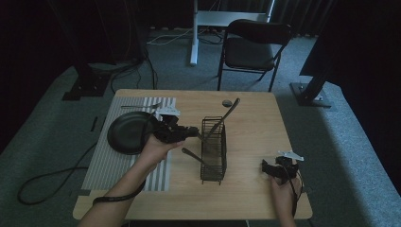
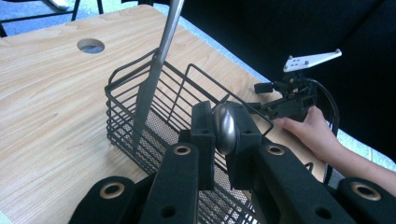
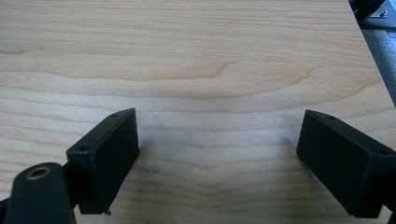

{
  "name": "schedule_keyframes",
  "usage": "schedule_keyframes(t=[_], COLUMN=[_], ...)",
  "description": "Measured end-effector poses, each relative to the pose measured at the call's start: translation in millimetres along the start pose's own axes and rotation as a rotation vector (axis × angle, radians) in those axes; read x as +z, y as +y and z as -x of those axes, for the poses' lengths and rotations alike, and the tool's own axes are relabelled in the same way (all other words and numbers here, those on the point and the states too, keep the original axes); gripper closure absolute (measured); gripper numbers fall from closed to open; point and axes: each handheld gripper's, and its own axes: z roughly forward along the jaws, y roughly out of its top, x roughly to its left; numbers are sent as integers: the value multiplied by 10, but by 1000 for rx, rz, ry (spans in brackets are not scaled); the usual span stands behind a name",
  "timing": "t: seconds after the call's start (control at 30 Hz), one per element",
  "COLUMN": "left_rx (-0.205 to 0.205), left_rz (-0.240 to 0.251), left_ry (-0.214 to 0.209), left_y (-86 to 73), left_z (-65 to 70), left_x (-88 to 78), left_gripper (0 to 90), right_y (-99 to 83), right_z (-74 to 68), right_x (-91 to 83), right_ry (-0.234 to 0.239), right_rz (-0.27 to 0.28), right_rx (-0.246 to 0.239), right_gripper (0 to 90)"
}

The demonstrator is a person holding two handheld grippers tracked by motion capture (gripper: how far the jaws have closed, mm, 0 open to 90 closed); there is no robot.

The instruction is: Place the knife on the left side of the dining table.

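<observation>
My left claw pinches a spoon at the basket rim, 9 o'clock side, probably to drop in; right claw idles wide open, empty.

we are seeing the wire basket standing near the middle of the table, with a long utensil leaning in its far end. left of it the plate is lying on the striped mat, a fork lying behind the plate. the chair is standing beyond the table's far edge.
</observation>
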Motion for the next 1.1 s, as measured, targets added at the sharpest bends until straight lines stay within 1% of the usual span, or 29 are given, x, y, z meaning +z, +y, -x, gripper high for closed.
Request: schedule_keyframes(t=[0.07, 0.17, 0.23, 0.27, 0.3, 0.33, 0.37, 0.4, 0.47, 0.63, 0.67, 0.7, 0.77, 0.8, 0.83, 0.87, 0.93, 1.0, 1.03, 1.07, 1.1], left_rx=[-7, -5, -6, 1, -4, 0, 11, 7, 12, 21, 25, 26, 26, 42, 44, 39, 43, 39, 39, 37, 41], left_rz=[8, 6, 18, 14, 21, 28, 19, 27, 26, 39, 43, 46, 46, 53, 54, 64, 67, 83, 83, 93, 90], left_ry=[-14, -15, 1, -8, -2, 9, 15, 23, 19, 31, 35, 36, 36, 39, 37, 43, 42, 43, 43, 51, 50], left_y=[19, 27, 53, 62, 66, 72, 83, 87, 105, 152, 184, 191, 191, 211, 218, 222, 230, 238, 238, 240, 244], left_z=[10, 17, 42, 45, 52, 61, 71, 77, 88, 124, 148, 155, 155, 202, 212, 224, 233, 245, 245, 253, 255], left_x=[-29, -36, -100, -118, -137, -157, -172, -188, -222, -301, -360, -380, -380, -467, -496, -525, -551, -616, -616, -667, -692], left_gripper=[837, 837, 837, 837, 837, 837, 837, 837, 837, 837, 837, 837, 837, 837, 837, 836, 836, 837, 837, 837, 837], right_y=[0, 0, 0, 0, 0, 0, 0, 0, 0, 0, 0, 0, 0, 0, 0, 0, 0, 0, 0, 0, 0], right_z=[0, 0, 0, 0, 0, 0, 0, 1, 0, 0, 0, 1, 1, 0, 1, 0, 1, 0, 0, 0, 0], right_x=[0, 0, 0, 0, 0, 0, 0, -1, -1, -1, -1, -1, -1, -1, -1, -1, -1, -1, -1, -1, -1], right_ry=[0, 0, 0, 0, 0, 0, 0, 0, 0, 0, 0, 0, 0, 0, 0, 0, 0, 0, 0, 0, 0], right_rz=[0, 0, 0, 0, 0, 0, 0, -1, -1, -1, -1, -1, -1, -1, -1, -1, -1, -1, -1, -1, -1], right_rx=[0, 0, 0, 0, 0, 0, 0, -1, 0, 0, -1, -2, -2, 0, -1, 0, -1, -1, -1, 0, 0], right_gripper=[119, 119, 119, 119, 119, 119, 119, 120, 119, 119, 119, 119, 119, 119, 119, 119, 119, 119, 119, 119, 119])
